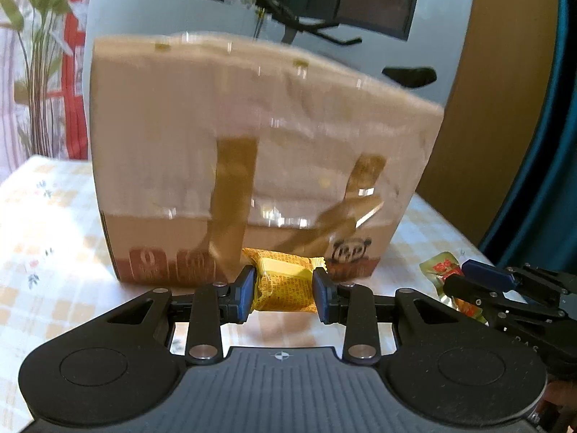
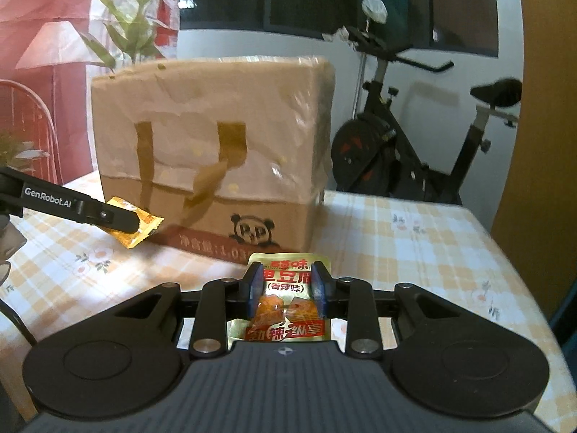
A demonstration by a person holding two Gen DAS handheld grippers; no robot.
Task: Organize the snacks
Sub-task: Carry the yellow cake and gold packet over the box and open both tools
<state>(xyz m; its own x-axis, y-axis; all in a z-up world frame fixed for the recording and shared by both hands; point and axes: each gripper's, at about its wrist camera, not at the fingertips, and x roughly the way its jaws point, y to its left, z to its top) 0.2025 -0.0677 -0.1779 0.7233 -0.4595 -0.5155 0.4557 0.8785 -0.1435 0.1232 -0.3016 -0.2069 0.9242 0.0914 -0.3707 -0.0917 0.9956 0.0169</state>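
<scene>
Left wrist view showed my left gripper (image 1: pixel 283 294) clenched on a yellow snack packet (image 1: pixel 285 285), lifted above the checked tablecloth (image 1: pixel 47 216). My right gripper (image 2: pixel 286 290) grasped a gold tofu snack pouch (image 2: pixel 285 303) the same way. Behind both stood the cardboard box (image 2: pixel 212 151), and farther back an exercise bike (image 2: pixel 414 137).
</scene>
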